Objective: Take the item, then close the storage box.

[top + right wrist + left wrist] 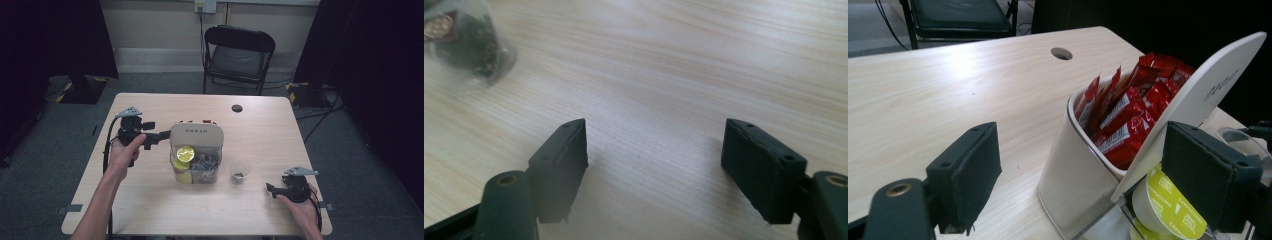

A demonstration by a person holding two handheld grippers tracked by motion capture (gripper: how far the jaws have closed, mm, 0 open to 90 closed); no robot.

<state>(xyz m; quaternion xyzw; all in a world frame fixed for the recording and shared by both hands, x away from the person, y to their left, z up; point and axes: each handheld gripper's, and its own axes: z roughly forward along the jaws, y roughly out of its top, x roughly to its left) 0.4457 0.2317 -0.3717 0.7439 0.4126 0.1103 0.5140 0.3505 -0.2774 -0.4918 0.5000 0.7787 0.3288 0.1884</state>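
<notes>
Left gripper (162, 136) at the organiser's white lid (1198, 95), jaws apart, nothing pinched; lid propped up. Small clear cup (240, 172) just right of the organiser (196, 165), already set down. Right gripper (654, 165) wide open, empty. Closing probably left.

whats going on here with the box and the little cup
A person works at a wooden table with a hand-held gripper in each hand. The left hand-held gripper is at the raised white lid of a container holding red sachets and pods. The right hand-held gripper hovers open beside a small clear cup.
</notes>
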